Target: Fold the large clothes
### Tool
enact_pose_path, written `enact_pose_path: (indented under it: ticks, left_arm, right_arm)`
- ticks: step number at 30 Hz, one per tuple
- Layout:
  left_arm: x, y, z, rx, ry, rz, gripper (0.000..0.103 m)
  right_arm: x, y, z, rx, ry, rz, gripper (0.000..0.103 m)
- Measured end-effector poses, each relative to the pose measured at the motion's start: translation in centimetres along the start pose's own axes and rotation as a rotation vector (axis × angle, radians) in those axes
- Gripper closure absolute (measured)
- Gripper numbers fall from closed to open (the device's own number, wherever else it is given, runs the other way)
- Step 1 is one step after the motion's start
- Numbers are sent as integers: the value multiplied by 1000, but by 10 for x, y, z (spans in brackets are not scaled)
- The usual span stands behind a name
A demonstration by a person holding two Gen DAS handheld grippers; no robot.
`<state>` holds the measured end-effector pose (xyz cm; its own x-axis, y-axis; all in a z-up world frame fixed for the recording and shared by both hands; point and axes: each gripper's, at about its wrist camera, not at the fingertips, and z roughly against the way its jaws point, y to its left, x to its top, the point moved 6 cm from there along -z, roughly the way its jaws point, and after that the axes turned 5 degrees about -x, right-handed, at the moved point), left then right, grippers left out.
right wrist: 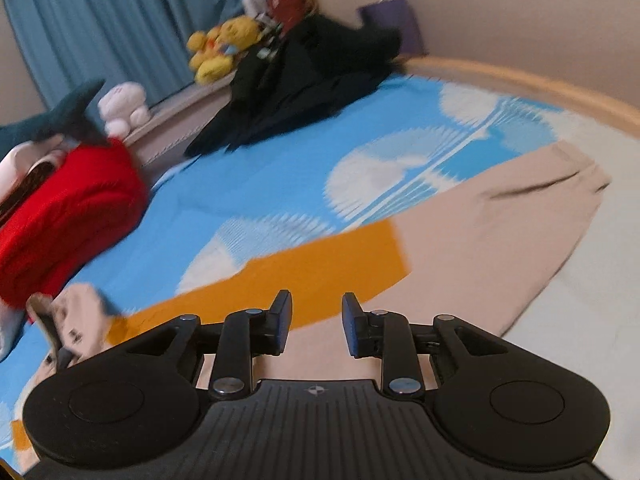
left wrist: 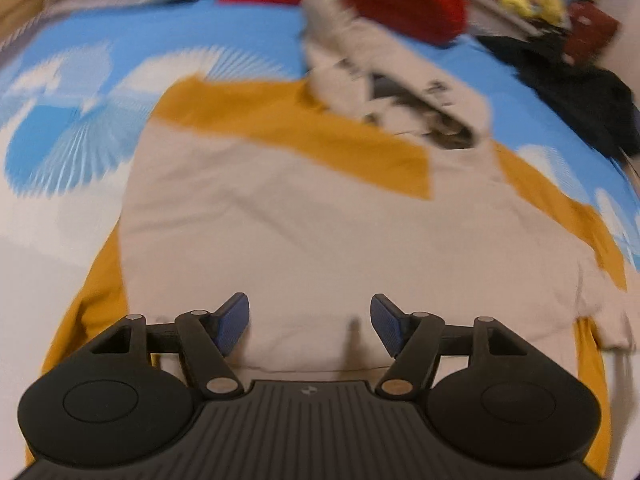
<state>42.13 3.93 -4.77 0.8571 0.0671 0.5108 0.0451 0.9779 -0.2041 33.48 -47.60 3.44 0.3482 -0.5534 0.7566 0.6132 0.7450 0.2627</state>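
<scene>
A large beige garment (left wrist: 280, 220) with mustard-yellow panels (left wrist: 320, 136) lies spread on a bed with a blue cloud-print sheet (left wrist: 80, 80). A beige part with a dark print (left wrist: 400, 92) is turned over at its far right. My left gripper (left wrist: 308, 300) hovers over the near edge of the garment, open, with nothing between its blue pads. In the right wrist view the same garment (right wrist: 480, 248) and its mustard band (right wrist: 312, 268) lie under my right gripper (right wrist: 317, 300). That gripper stands open with a narrower gap and holds nothing.
A red bundle (right wrist: 68, 216) lies beyond the garment, and a black heap of clothes (right wrist: 304, 80) lies near the bed's far side. Yellow plush toys (right wrist: 220, 48) and a white one (right wrist: 124, 108) sit by a blue curtain (right wrist: 100, 20). A wooden bed rim (right wrist: 520, 80) curves along the right.
</scene>
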Motion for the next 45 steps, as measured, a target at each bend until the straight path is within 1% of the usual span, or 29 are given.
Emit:
enact_pose_path:
  ticks: [2, 4, 6, 10, 13, 15, 21, 23, 25, 28, 33, 35, 36, 37, 38, 41, 43, 44, 45]
  left_arm:
    - [0, -13, 9, 10, -40, -52, 31]
    - [-3, -26, 13, -3, -55, -95, 29]
    - [-7, -32, 14, -13, -58, -123, 29]
    - [-14, -35, 9, -13, -49, -153, 29]
    - [-15, -33, 4, -5, -43, -154, 29]
    - [-14, -33, 3, -10, -45, -151, 29]
    - [-14, -33, -3, -10, -47, -167, 29]
    - [-15, -33, -5, -9, -41, -171, 29]
    - [-16, -33, -7, -8, -40, -177, 29]
    - [-16, -32, -9, -6, -38, -176, 29]
    - [-13, -27, -13, 0, -35, -164, 29]
    - [-12, -26, -13, 1, -37, -160, 29]
    - [-11, -25, -13, 2, -37, -159, 29]
    - [-10, -24, -13, 2, -38, -157, 29]
    - [-9, -22, -12, 2, -40, -154, 29]
    - [-5, -17, -8, 0, -49, -133, 29]
    - [0, -12, -2, 0, -59, -113, 29]
    - [2, -9, 1, 0, -64, -101, 29]
    - [5, -6, 4, 0, -69, -91, 29]
  right_arm:
    - [11, -20, 1, -24, -26, -14, 65]
    - [21, -45, -1, -46, -40, -39, 62]
    - [33, -74, -6, -67, -53, -72, 62]
    - [45, -131, -20, -143, -67, -121, 62]
    - [44, -174, -41, -154, -13, -196, 62]
    - [39, -195, -57, -157, 24, -246, 62]
    - [16, -231, -105, -132, 110, -370, 62]
    - [17, -234, -109, -112, 63, -389, 62]
    - [22, -237, -115, -113, 32, -380, 62]
    - [32, -249, -122, -119, -15, -427, 62]
    - [42, -268, -128, -178, -92, -473, 64]
    - [44, -273, -130, -200, -106, -481, 71]
    - [44, -273, -130, -212, -111, -480, 77]
    - [45, -272, -131, -223, -115, -469, 93]
    - [45, -270, -130, -229, -126, -446, 97]
    - [54, -253, -123, -285, -180, -329, 101]
    - [65, -234, -113, -320, -218, -279, 101]
    - [73, -218, -104, -334, -242, -229, 101]
    - [81, -195, -93, -338, -276, -152, 101]
